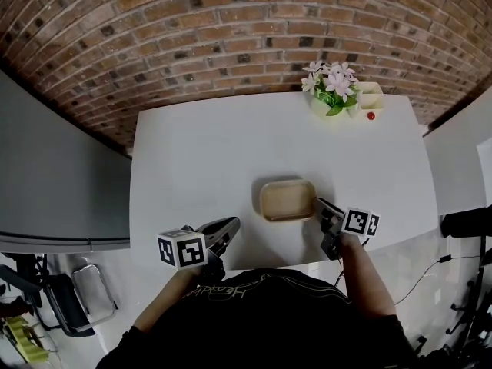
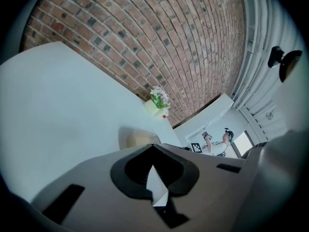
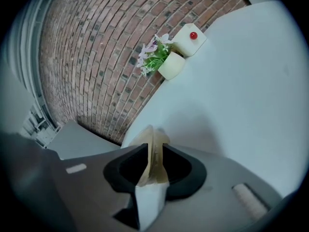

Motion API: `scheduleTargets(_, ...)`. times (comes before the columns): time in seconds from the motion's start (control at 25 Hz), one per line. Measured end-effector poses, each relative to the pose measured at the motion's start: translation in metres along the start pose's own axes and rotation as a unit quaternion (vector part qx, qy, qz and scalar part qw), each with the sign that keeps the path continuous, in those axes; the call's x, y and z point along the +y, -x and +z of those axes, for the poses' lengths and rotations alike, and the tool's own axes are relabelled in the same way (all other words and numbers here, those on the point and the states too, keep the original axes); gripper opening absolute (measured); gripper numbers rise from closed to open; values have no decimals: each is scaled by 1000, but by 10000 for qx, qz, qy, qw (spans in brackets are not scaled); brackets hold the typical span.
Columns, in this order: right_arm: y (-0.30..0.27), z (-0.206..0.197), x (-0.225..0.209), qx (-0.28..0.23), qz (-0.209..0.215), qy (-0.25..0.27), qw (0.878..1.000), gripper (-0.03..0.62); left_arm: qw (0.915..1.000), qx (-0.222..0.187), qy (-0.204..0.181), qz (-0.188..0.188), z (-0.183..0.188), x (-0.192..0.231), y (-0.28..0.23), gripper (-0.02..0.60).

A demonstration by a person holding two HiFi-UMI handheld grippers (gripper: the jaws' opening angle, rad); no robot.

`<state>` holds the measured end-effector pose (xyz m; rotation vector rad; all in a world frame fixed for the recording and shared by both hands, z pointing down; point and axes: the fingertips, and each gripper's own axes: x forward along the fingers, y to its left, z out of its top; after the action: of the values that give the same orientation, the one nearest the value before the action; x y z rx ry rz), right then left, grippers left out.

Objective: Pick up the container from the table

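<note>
A shallow tan container lies on the white table, near its front edge. My right gripper is at the container's right rim. In the right gripper view that rim stands edge-on between the jaws, and both tips of the right gripper lie against it. My left gripper hovers over the table, left of the container and apart from it, with nothing in it. In the left gripper view the left gripper's tips meet, and the container shows just beyond them.
A pot of pink flowers and a small white box with a red ball beside it stand at the table's far right edge. A brick wall runs behind the table. A person stands far off to the right.
</note>
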<state>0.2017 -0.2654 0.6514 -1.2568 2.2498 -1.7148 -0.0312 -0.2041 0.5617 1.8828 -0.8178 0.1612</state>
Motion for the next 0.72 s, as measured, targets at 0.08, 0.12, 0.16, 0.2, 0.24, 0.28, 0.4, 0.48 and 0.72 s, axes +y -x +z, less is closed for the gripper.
scheduleTargets(0.08,0,-1,-1,-11,31,-131,9999,69,10000,28,20,12,-2,1,-1,3)
scheduleTargets(0.12,-1,-1,0,-11,38,-167,9999,59,10000,35,31,16,-2,2,-2,3)
scheduleTargets(0.16,-1,-1,0,-7,39,-176,9998,57,10000,36,40,26,-3,2,-2,3)
scheduleTargets(0.2,-1,-1,1,-1,33,-164,9999,57,10000,34,37,54,-3,3,-2,3)
scheduleTargets(0.24,-1,-1,1,4,22,-146,9999,55,9999,34,21,93,-3,4,-1,3)
scheduleTargets(0.28,-2,-1,1,3,10,-133,9999,54,9999,41,2,127,-2,4,-1,3)
scheduleTargets(0.4,-1,0,1,-66,-14,-138,9999,51,9999,105,-24,129,-5,5,-2,3)
scheduleTargets(0.48,-1,0,0,-137,-13,-144,9998,50,9999,124,-11,77,-6,5,-2,3)
scheduleTargets(0.72,2,0,-1,-248,-26,-172,9995,48,9996,140,-176,188,-4,6,6,3)
